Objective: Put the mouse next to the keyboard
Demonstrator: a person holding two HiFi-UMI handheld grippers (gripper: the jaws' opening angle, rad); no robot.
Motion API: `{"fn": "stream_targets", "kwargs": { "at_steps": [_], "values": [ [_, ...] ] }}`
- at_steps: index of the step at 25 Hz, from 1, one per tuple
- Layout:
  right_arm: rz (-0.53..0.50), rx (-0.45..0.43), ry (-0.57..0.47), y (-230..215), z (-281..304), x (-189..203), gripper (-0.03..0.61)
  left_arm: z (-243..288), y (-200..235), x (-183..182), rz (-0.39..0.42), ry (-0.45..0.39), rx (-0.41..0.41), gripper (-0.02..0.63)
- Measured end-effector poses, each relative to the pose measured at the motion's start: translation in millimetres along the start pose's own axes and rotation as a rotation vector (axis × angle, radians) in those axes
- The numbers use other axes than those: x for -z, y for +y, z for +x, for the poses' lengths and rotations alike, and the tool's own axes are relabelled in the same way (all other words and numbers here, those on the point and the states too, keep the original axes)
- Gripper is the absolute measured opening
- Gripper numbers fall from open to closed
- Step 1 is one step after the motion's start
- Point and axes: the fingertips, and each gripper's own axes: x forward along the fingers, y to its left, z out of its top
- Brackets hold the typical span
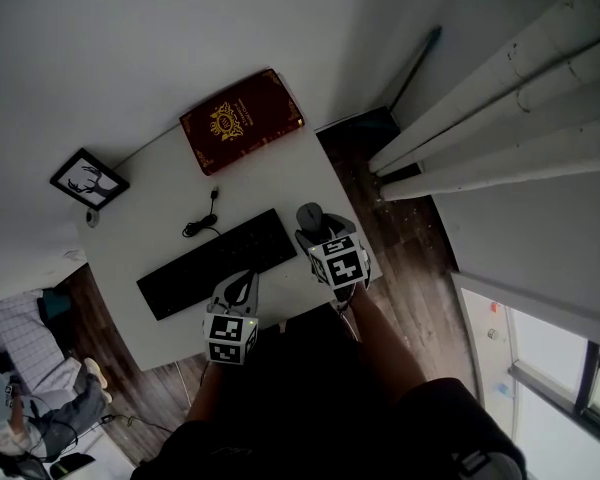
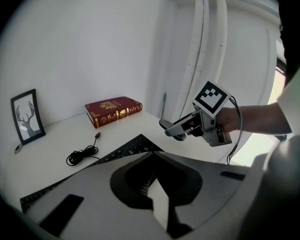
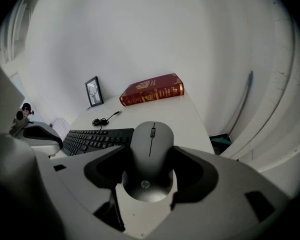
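**Entry: placing step, mouse in hand.**

The grey wireless mouse (image 3: 151, 139) was seen clamped at its flanks between the jaws of the right gripper (image 3: 150, 156), with the scroll wheel pointing away from the camera. In the left gripper view it appeared to be held slightly off the white table (image 1: 170, 183), though light contact could not be ruled out. It was located just off the right end of the black keyboard (image 1: 215, 261), near the table's right edge.

The left gripper (image 2: 153, 156) was recorded with its jaws closed together on nothing, hovering over the near edge of the keyboard.

Also noted at the back of the table, well apart from the work: a red book (image 1: 242, 120), a framed deer picture (image 1: 88, 178) and a coiled black cable (image 1: 202, 223).

Judgement: the task was taken to be nearly done, with only set-down and release remaining.

Notes for doing this step well:
- The mouse should be lowered flat, so that its base meets the table all at once.
- Its long axis should be kept roughly in line with the keyboard's short side, with a small gap left to the key block.
- It should be kept inboard of the right table edge, which lay close by.
- The jaws should be opened only once the mouse is fully supported, then drawn straight back so it is not dragged.
- The left gripper was judged not to be needed and best kept off the keys.
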Motion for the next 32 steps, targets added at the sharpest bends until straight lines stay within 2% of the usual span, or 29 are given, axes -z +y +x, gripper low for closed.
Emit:
{"fn": "stream_targets", "kwargs": {
  "at_steps": [20,32],
  "values": [
    [0.026,-0.002,0.074,-15,29,4,0.304,-1,20,3,-0.031,0.029,-0.047,0.000],
    [-0.001,-0.030,0.099,-15,33,7,0.304,6,6,4,-0.023,0.069,-0.059,0.000]
  ]
}}
